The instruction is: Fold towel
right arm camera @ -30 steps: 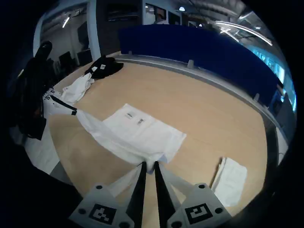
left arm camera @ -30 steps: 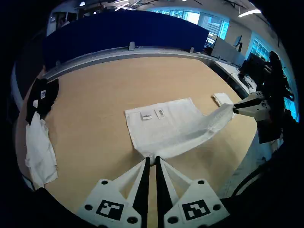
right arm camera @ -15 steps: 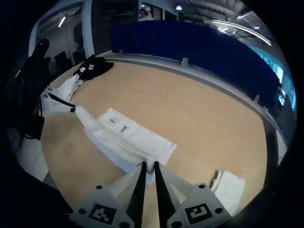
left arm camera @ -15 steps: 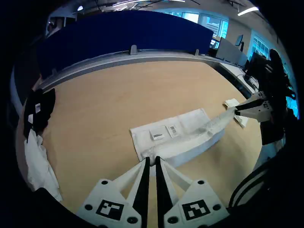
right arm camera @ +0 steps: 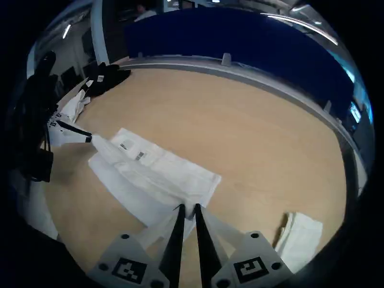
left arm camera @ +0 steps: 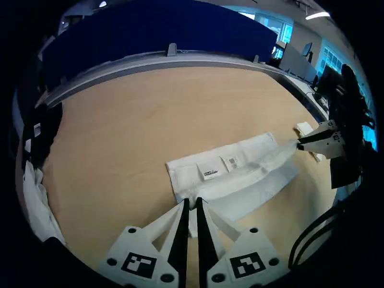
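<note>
The left gripper (left arm camera: 191, 205) and right gripper (right arm camera: 186, 209), jaws clamped on the white towel (left arm camera: 240, 165) at its corners, seem mid-fold; next, lay the lifted edge across it.

Both views bright, even office light from overhead: ceiling strip (left arm camera: 315, 16) top right in left gripper view, long strip (right arm camera: 300, 26) in right gripper view. Windows (left arm camera: 283, 33) add cool blue daylight. Desk (left arm camera: 144, 120) matte, no glare; shadows soft & faint, esp. under towel (left arm camera: 240, 168) edge. Towel near blown-out white, weave barely readable. Heavy fisheye: desk rim & blue partition (left arm camera: 158, 24) bow hard, edges dim w/ vignetting. Focus ok at centre, bkgd soft. Left tool (left arm camera: 191, 204) fingers crisp, dark inner faces underexposed.
</note>
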`<action>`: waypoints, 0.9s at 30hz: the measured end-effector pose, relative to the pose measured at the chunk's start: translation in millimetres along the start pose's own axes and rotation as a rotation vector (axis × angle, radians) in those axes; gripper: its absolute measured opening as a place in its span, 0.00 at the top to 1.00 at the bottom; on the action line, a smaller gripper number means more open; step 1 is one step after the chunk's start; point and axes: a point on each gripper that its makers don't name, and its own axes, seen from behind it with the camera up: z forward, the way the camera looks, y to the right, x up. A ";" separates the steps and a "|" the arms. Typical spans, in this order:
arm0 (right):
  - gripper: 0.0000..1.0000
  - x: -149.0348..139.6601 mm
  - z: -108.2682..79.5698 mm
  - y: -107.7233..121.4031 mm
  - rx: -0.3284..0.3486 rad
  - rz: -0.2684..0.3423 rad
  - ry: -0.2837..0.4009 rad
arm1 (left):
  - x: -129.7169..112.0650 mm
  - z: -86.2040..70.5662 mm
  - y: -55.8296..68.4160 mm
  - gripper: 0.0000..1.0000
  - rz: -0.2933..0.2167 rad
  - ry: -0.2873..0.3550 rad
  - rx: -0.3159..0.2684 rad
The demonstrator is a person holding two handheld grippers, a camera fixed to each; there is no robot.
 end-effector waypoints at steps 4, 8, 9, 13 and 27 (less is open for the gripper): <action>0.83 -4.1 11.7 5.1 -0.014 0.020 -0.007 | -0.9 12.6 -3.3 0.89 -0.003 -0.001 0.004; 0.82 -7.6 21.9 9.8 -0.030 0.038 -0.014 | -0.7 22.4 -6.5 0.89 -0.006 -0.001 0.009; 0.82 -7.9 24.5 10.9 -0.035 0.042 -0.014 | -0.6 24.7 -7.3 0.89 -0.007 -0.002 0.011; 0.78 -6.0 32.1 15.9 -0.063 0.054 -0.003 | 0.6 31.6 -10.3 0.89 -0.002 -0.005 0.020; 0.36 10.5 34.9 31.8 -0.135 0.057 0.033 | 21.2 36.0 -23.8 0.69 0.004 0.032 0.054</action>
